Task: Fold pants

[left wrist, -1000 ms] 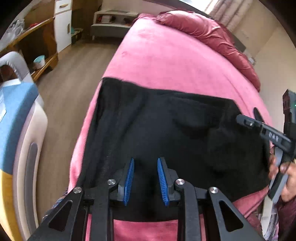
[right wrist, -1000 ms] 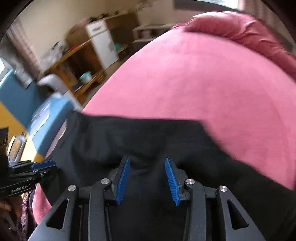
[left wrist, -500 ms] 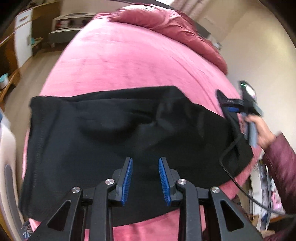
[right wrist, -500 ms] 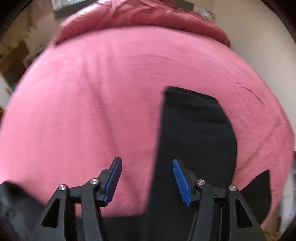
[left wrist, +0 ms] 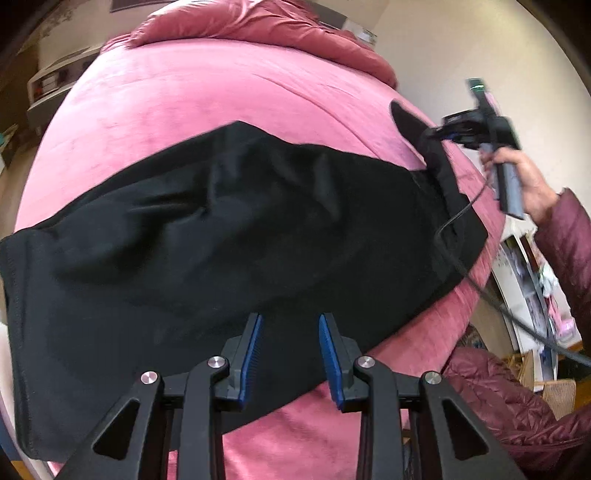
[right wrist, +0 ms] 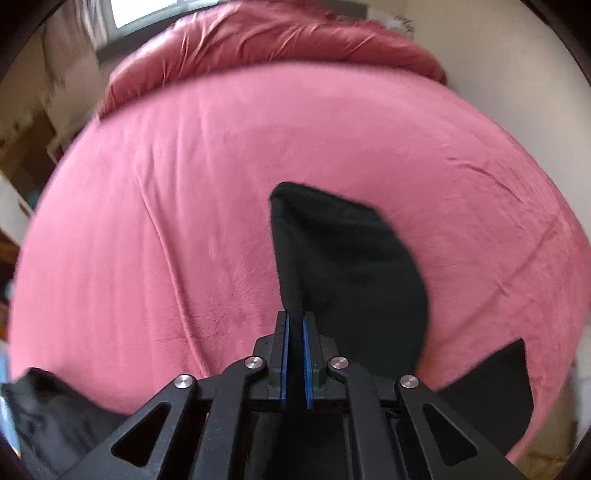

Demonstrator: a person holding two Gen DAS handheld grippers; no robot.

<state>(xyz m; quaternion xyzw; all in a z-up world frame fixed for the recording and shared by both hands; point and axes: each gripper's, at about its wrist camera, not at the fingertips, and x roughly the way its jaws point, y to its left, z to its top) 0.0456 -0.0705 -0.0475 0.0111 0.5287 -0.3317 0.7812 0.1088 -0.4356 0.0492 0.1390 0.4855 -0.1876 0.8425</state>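
Black pants [left wrist: 221, 236] lie spread across the near part of a pink bed [left wrist: 207, 99]. My left gripper [left wrist: 290, 325] is open and empty, its blue pads just above the near edge of the pants. My right gripper [right wrist: 294, 323] is shut on a leg of the pants [right wrist: 343, 266] and lifts the cloth off the bed. In the left wrist view the right gripper [left wrist: 443, 134] sits at the far right end of the pants, held by a hand.
A rumpled dark pink duvet [left wrist: 258, 26] lies at the head of the bed. A black cable [left wrist: 480, 288] trails from the right gripper over the bed's right edge. Shelves [left wrist: 48, 85] stand at the far left. A wall runs along the right.
My right gripper has closed on the pant leg, which was between open jaws before. The left wrist view has swung right along the pants; the left gripper stays open.
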